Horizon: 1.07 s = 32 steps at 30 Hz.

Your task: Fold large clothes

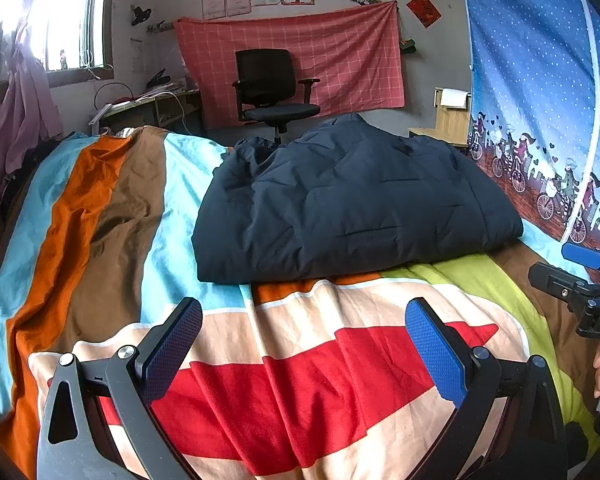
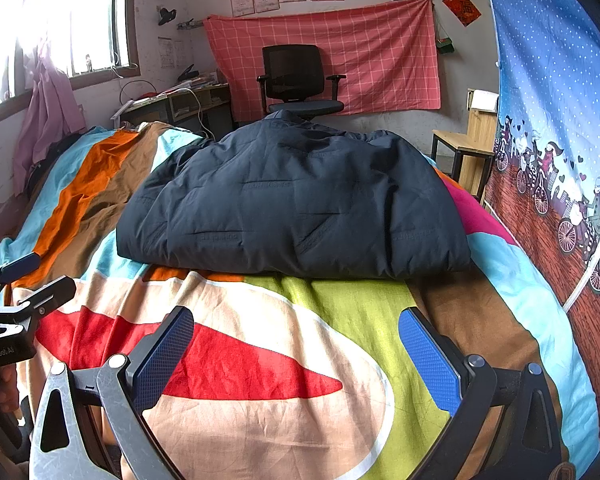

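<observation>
A dark navy quilted jacket (image 1: pixel 352 204) lies folded into a thick bundle on the bed, its near edge straight across; the right wrist view shows the same jacket (image 2: pixel 296 208). My left gripper (image 1: pixel 304 344) hovers open over the striped bedspread (image 1: pixel 300 380), short of the jacket, with nothing between its blue pads. My right gripper (image 2: pixel 296 344) is likewise open and empty over the bedspread (image 2: pixel 340 308), just before the jacket's near edge. Each gripper shows at the other view's edge: the right one (image 1: pixel 580 272), the left one (image 2: pixel 16 280).
A black office chair (image 1: pixel 276 88) stands beyond the bed before a pink checked cloth (image 1: pixel 300 60). A blue curtain with bicycles (image 1: pixel 540 120) hangs along the right. A cluttered desk (image 1: pixel 152 104) and window are at the left; a wooden stool (image 2: pixel 464 148) is at the right.
</observation>
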{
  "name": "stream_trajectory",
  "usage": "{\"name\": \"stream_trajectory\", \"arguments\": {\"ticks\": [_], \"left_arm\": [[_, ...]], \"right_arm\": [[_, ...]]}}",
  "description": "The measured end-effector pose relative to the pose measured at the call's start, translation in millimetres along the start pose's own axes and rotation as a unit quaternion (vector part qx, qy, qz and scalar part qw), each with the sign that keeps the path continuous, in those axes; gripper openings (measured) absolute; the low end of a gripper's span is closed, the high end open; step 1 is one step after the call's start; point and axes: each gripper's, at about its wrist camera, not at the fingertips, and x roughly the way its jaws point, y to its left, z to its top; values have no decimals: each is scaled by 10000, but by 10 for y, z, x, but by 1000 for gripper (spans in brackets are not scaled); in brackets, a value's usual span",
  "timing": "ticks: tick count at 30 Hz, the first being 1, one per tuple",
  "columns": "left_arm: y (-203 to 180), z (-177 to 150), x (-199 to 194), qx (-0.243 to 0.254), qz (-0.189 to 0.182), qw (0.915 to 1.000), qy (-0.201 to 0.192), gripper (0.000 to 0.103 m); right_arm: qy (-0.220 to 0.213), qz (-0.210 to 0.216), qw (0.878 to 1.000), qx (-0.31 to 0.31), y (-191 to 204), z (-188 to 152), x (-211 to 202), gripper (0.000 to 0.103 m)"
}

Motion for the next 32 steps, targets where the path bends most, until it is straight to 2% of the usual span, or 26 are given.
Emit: {"name": "stream_trajectory", "arguments": {"ticks": [32], "left_arm": [[-10, 1, -37, -62, 32, 10000, -12, 100]], "right_arm": [[2, 2, 10000, 13, -2, -8, 3, 103]]}}
